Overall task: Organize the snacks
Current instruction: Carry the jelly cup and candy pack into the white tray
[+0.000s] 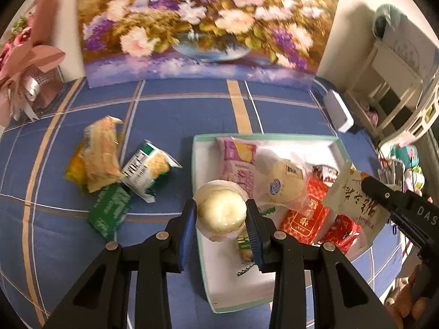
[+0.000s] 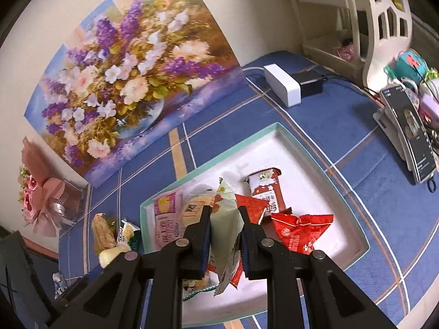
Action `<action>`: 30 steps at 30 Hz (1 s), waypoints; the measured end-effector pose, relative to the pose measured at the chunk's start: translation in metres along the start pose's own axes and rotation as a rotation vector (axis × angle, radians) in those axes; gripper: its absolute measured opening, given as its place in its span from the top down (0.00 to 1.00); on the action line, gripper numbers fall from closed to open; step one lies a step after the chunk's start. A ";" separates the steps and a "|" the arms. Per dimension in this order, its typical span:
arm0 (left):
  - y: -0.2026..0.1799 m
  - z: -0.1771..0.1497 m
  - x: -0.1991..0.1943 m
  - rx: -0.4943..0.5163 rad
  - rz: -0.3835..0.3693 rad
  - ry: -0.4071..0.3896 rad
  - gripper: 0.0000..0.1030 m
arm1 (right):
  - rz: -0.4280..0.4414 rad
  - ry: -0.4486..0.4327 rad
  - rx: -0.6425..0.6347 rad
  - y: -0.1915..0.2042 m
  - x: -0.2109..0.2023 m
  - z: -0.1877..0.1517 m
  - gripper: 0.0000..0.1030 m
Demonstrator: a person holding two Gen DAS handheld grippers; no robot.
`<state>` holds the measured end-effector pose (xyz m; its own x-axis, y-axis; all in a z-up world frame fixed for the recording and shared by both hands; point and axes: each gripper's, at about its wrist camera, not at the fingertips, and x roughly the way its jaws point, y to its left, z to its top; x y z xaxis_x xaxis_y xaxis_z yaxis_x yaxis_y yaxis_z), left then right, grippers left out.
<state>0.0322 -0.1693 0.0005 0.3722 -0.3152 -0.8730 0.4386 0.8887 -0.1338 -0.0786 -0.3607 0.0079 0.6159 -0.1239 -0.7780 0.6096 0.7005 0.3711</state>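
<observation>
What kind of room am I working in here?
Probably a bedroom or other home room, not a kitchen: the tray sits on a blue plaid sheet, a floral painting leans on the wall, and a pink bouquet stands nearby.

Table (image 1: 170, 109): covered in blue cloth with tan and white plaid lines. Wall (image 2: 241, 8): cream, plain. Flower painting (image 1: 203, 24): large, purple and white blooms, propped on the table against the wall. Pink bouquet (image 1: 24, 63): at the far left corner. White shelf unit (image 2: 378, 19): cut-out side panels, at the right. White box (image 2: 282, 85): near the painting's right edge.
</observation>
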 end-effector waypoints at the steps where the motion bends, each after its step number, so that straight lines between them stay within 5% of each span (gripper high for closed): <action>1: -0.002 -0.001 0.004 0.002 0.000 0.011 0.64 | 0.000 0.004 0.001 0.000 0.002 0.000 0.81; 30: -0.014 -0.011 0.058 0.019 0.032 0.132 0.63 | -0.063 0.124 0.001 -0.009 0.040 -0.013 0.79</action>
<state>0.0386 -0.1964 -0.0539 0.2761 -0.2389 -0.9310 0.4443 0.8906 -0.0967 -0.0659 -0.3628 -0.0330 0.5100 -0.0796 -0.8565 0.6456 0.6934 0.3200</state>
